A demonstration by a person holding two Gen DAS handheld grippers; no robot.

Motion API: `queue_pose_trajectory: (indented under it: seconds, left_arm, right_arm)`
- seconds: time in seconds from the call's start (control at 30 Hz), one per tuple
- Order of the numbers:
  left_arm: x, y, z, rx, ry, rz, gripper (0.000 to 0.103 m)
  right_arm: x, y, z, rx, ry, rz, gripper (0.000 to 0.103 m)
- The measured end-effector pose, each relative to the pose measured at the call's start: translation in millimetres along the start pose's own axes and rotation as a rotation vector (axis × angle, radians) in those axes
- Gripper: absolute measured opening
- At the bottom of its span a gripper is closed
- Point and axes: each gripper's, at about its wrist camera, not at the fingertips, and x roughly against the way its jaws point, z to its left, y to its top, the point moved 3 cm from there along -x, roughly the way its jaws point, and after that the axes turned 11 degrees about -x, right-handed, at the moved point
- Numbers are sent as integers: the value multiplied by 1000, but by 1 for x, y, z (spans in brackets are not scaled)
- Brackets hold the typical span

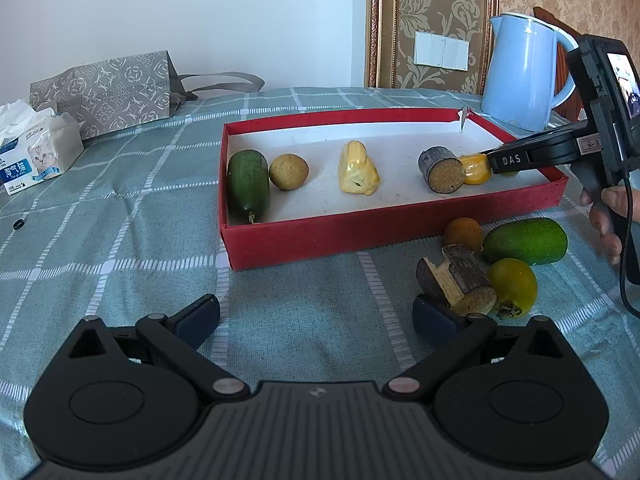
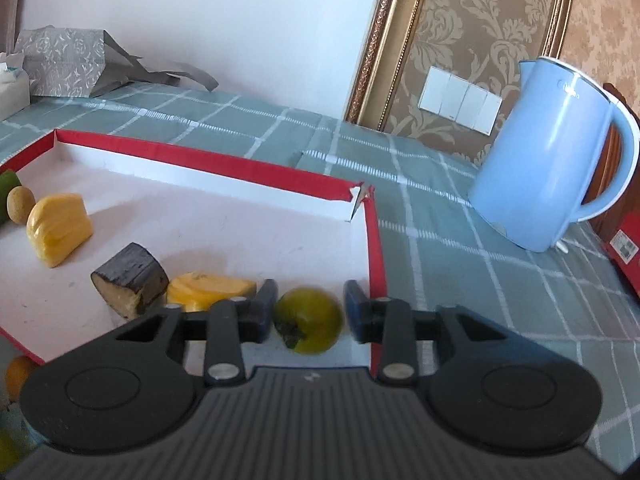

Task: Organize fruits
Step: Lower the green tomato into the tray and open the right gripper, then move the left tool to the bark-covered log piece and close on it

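Observation:
A red box (image 1: 320, 242) (image 2: 376, 240) holds a green cucumber piece (image 1: 248, 180), a brown round fruit (image 1: 289, 171), a yellow fruit piece (image 1: 358, 168) (image 2: 59, 229), a dark cut log piece (image 1: 441, 169) (image 2: 130, 280) and a yellow-orange piece (image 1: 475, 168) (image 2: 210, 289). My right gripper (image 2: 309, 312) is open inside the box's right end, its fingers either side of a yellow-green tomato (image 2: 309, 320), with a gap on the right side. My left gripper (image 1: 316, 314) is open and empty, low over the cloth in front of the box.
Outside the box at front right lie an orange round fruit (image 1: 463, 233), a green cucumber piece (image 1: 526, 241), a dark log piece (image 1: 460, 280) and a yellow-green tomato (image 1: 513, 283). A blue kettle (image 1: 524, 68) (image 2: 560, 152), a tissue pack (image 1: 38, 148) and a grey bag (image 1: 108, 90) stand behind.

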Motion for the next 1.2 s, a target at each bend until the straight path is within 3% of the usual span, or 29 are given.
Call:
queue_pose_trajectory:
  seconds: [0.2,0.3,0.37,0.53,0.9,1.2]
  left_arm:
    - [0,0,0,0,0,0,103]
    - [0,0,0,0,0,0,103]
    - [0,0,1,0,0,0,103]
    - [0,0,0,0,0,0,103]
    - [0,0,0,0,0,0,103]
    - [0,0,0,1,0,-3,103]
  right_arm:
    - [13,-4,-3,-29,33,-54,54]
    - [29,-5,-5,-54,56,-85,64]
    - [46,-9,-9,-69,32,-133,103]
    - [82,-25,-20,-51,-10,-229,103]
    - [117,-72,-47,-142,69,-171,103]
    - [108,-81,-53,-193,120,-85,103]
